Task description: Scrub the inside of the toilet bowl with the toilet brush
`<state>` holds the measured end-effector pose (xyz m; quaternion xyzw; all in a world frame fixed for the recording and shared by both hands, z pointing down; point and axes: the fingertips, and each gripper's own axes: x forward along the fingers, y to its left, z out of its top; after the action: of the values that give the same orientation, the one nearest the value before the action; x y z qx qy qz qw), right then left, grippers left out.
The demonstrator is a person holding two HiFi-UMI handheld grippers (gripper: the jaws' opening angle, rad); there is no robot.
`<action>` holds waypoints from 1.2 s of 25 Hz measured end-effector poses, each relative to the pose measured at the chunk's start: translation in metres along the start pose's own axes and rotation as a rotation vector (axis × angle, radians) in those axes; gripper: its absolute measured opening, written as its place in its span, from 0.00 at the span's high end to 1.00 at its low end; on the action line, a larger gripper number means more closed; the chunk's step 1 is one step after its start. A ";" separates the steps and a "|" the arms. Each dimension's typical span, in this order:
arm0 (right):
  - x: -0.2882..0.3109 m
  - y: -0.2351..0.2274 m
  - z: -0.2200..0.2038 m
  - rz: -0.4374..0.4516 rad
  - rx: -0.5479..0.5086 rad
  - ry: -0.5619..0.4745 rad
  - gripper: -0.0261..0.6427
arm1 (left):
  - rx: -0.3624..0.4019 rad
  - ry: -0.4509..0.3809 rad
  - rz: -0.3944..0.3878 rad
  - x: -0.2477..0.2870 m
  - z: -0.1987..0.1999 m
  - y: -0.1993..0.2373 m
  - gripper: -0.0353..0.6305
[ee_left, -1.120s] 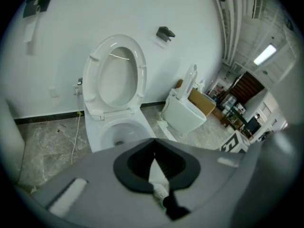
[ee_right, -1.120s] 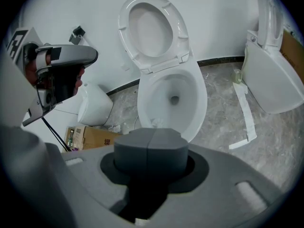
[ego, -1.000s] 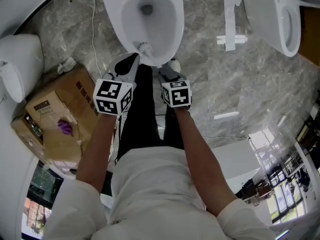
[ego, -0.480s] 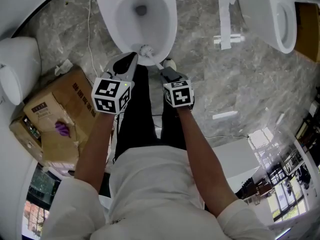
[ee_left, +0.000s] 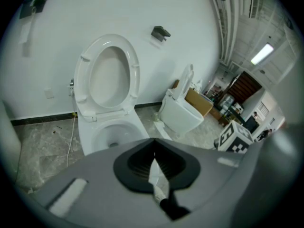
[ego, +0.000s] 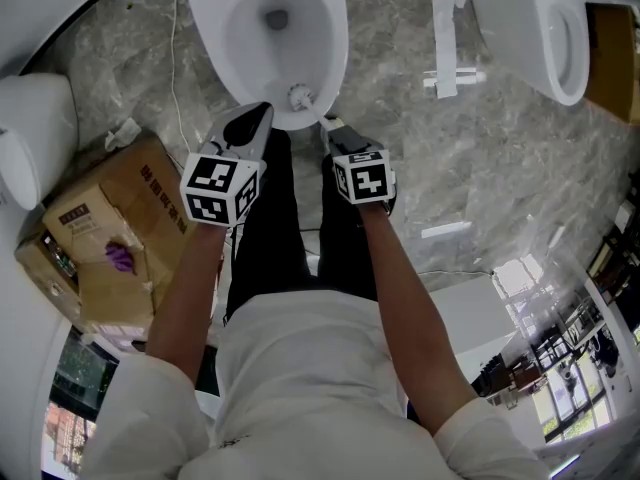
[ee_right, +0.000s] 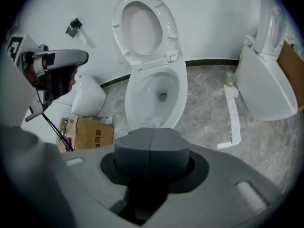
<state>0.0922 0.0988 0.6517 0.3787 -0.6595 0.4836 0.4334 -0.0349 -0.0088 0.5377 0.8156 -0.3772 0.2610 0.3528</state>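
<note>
We hold both grippers just in front of the toilet bowl [ego: 337, 43], at its near rim. The right gripper [ego: 328, 126] has its fingers closed tight, the two grey pads meeting along a straight seam in the right gripper view. They are clamped on the handle of the toilet brush [ego: 298, 95]. The brush's white head sits inside the bowl, against the near inner wall just below the rim, and it peeks out just above the closed fingers in the right gripper view [ee_right: 154, 123].

The left gripper [ego: 262, 116] hovers beside the bowl's near-left edge, close to the right gripper but not touching the brush. Its fingers are drawn together as well. In the left gripper view a thin pale sliver shows in their seam, and we cannot tell what it is.

The seat [ee_right: 145, 25] stands raised behind the bowl. To the left of the bowl a cardboard box [ego: 110, 228] lies on the marble floor [ego: 480, 168]. To the right of the bowl stands a second toilet [ego: 545, 28], with a strip of white paper [ego: 443, 38] on the floor between the two.
</note>
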 end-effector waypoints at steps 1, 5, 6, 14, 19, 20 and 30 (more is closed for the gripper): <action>0.000 -0.003 0.002 -0.005 -0.004 0.001 0.74 | 0.000 0.000 0.001 0.000 0.000 0.001 0.96; -0.001 -0.013 0.011 -0.026 -0.017 -0.002 0.74 | -0.004 0.001 0.007 -0.001 -0.002 0.003 0.96; -0.002 -0.015 0.013 -0.030 -0.017 -0.004 0.74 | -0.004 0.001 0.008 -0.002 -0.003 0.003 0.96; -0.008 -0.029 0.028 -0.057 -0.018 -0.014 0.74 | -0.011 -0.006 0.010 -0.003 -0.001 0.007 0.96; -0.009 -0.040 0.041 -0.065 -0.027 -0.019 0.74 | -0.017 -0.008 0.016 -0.003 0.000 0.011 0.96; -0.009 -0.042 0.044 -0.068 -0.029 -0.020 0.74 | -0.019 -0.008 0.017 -0.003 0.000 0.012 0.96; -0.010 -0.059 0.077 -0.094 -0.050 -0.038 0.74 | -0.037 -0.013 0.032 -0.006 0.004 0.027 0.96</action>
<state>0.1345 0.0107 0.6483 0.4075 -0.6608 0.4388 0.4524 -0.0595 -0.0221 0.5410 0.8044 -0.3975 0.2543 0.3609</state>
